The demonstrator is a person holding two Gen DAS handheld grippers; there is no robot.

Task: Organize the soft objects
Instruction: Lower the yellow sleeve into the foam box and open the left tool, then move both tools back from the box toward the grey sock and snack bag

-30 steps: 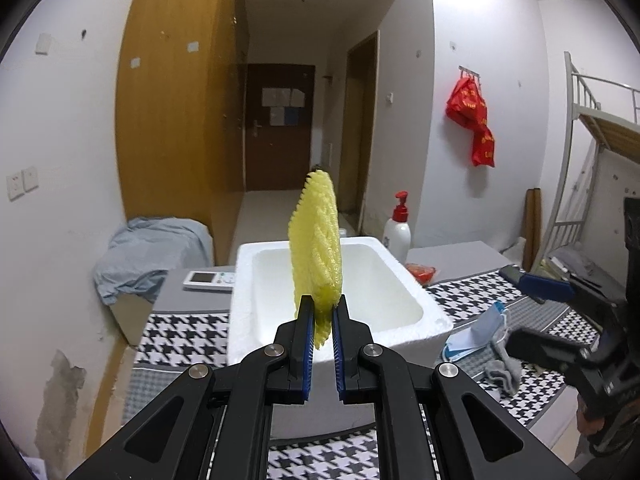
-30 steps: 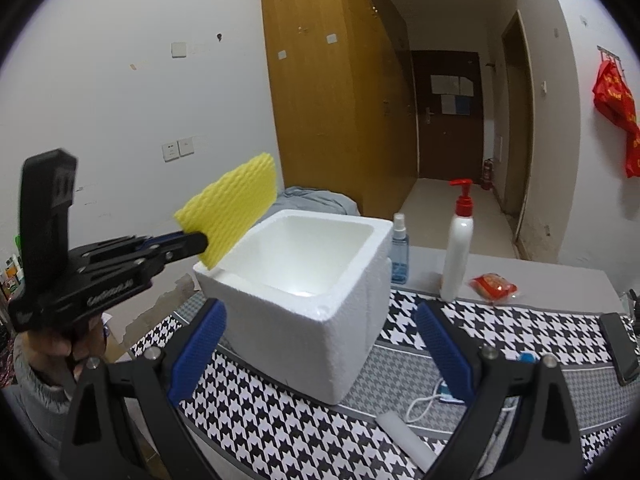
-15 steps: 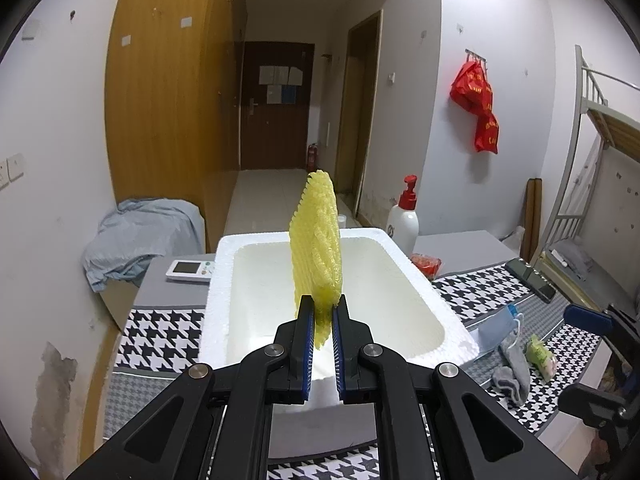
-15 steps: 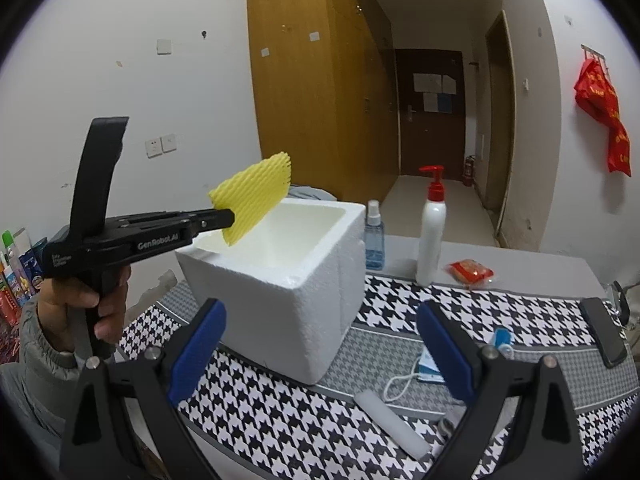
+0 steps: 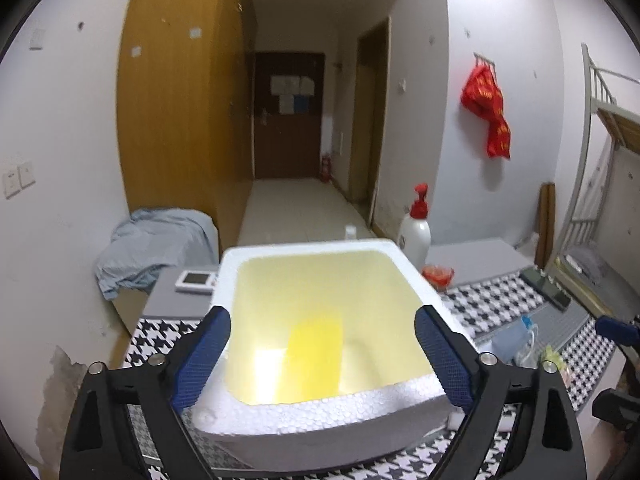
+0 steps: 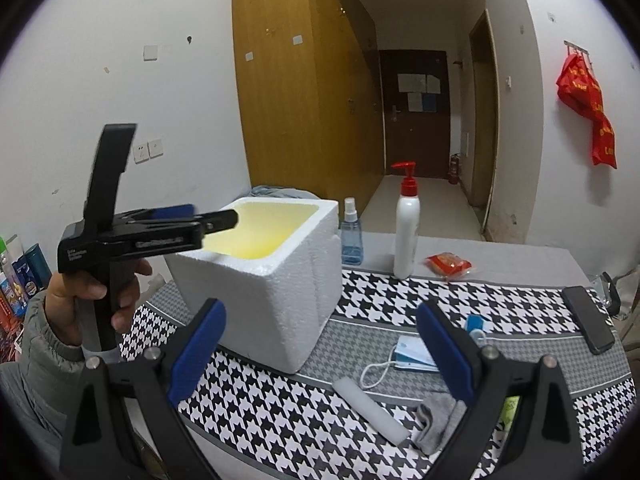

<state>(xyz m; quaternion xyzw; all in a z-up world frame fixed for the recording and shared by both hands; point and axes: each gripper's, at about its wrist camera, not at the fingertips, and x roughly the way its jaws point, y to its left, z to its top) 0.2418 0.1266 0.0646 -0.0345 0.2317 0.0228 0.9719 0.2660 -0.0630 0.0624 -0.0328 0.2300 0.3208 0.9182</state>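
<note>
Our left claw [image 5: 320, 356] has just been opening and now stands spread wide, nothing between its blue pads [image 5: 204, 356]; it hangs over the near rim of the white foam box [image 5: 320, 408]. The yellow foam sheet [image 5: 316, 354] lies below and ahead of it, on the box floor, blurred, apart from both pads. Our right claw [image 6: 320, 356] is spread too and empty, above the houndstooth desk [image 6: 280, 412] beside the box. Past its fingers we see a white foam roll [image 6: 370, 410], a grey sock [image 6: 434, 420] and a mask [image 6: 412, 354] on the desk, with a pump bottle [image 6: 406, 236] farther back.
</note>
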